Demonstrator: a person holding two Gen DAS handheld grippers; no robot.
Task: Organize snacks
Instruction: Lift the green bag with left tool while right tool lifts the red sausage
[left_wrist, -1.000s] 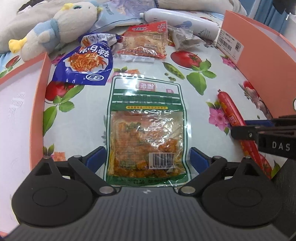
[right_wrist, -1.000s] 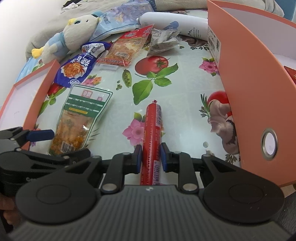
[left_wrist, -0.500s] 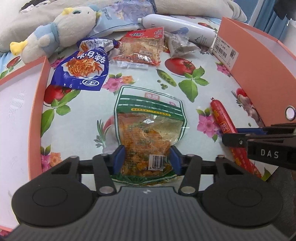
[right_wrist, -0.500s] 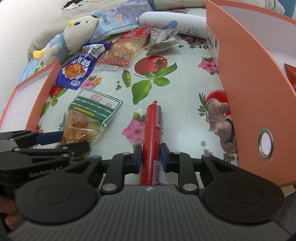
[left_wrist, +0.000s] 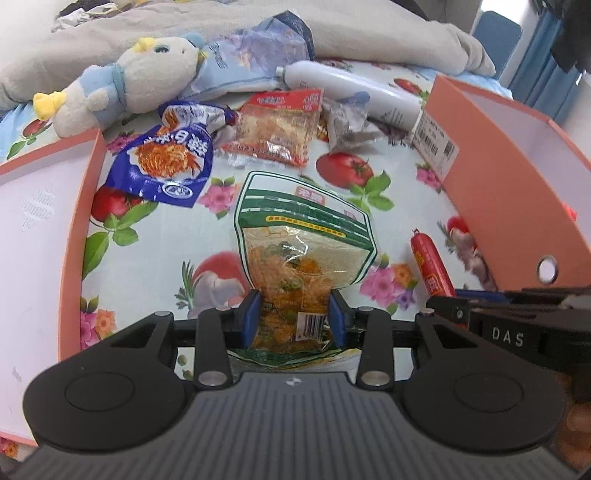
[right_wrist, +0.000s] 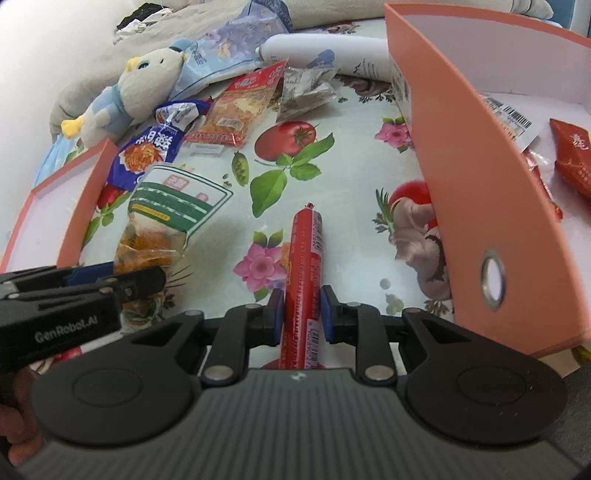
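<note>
The left hand-held gripper (left_wrist: 294, 318), wide open a second ago, has just been closing and now pinches the green-topped clear snack pouch (left_wrist: 300, 258), crumpled and lifted off the floral bench (left_wrist: 155, 266). The right hand-held gripper (right_wrist: 298, 313) still clamps the red sausage stick (right_wrist: 304, 273), whose near end hides under the gripper body.

My left claw (left_wrist: 294, 320) is matt black plastic with blue pads, pinching a glossy, crinkled clear-film snack pouch (left_wrist: 295, 258). The sausage (right_wrist: 304, 273) wears shiny red film. The flowered cloth (left_wrist: 155, 266) looks smooth; the boxes (right_wrist: 461, 166) matt card.
</note>
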